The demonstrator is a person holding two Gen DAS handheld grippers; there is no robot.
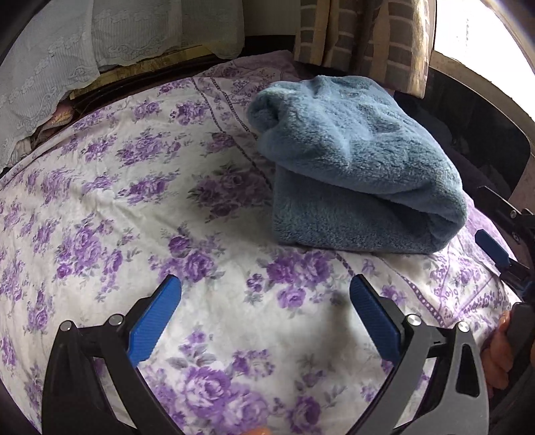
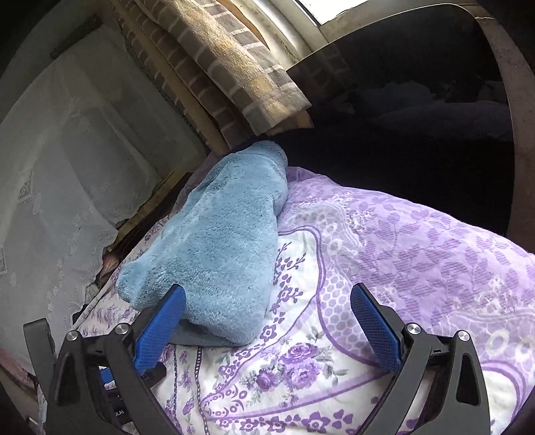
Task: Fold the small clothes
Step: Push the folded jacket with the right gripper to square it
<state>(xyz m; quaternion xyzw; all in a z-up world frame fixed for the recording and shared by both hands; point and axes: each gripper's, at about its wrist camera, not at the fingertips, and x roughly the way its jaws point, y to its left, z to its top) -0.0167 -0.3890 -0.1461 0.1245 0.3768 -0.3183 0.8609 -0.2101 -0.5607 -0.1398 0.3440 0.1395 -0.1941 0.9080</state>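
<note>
Item under task: one blue fleece garment [image 1: 361, 167], lying on the bed [image 1: 100, 200] towards its far right corner, already doubled over itself with a rounded fold along the right side.

Left gripper [image 1: 265, 321]: jaws wide apart, holding nothing, poised over bare bedspread near the front edge, well apart from the garment.

Right gripper [image 2: 267, 326]: jaws wide apart, holding nothing. Its left finger [image 2: 160, 328] overlaps the near end of the garment in view; whether it touches cannot be told.

Handling assessment: the pile is thick and plush, so the piece should be light, soft and fully limp, with no stiffness to keep a crease. Layers are likely to spring open or slide. Judged best hold: a pinch through the full thickness at a corner or along the open edge, not on the rounded fold.

Surface: a padded floral bedspread in purple and white, soft and wrinkled; it may yield under pressure and be caught up with the fleece.

Room: lace curtain [image 1: 50, 67] behind the far left edge, checked cloth [image 1: 361, 30] hanging by a bright window [image 1: 485, 26].
</note>
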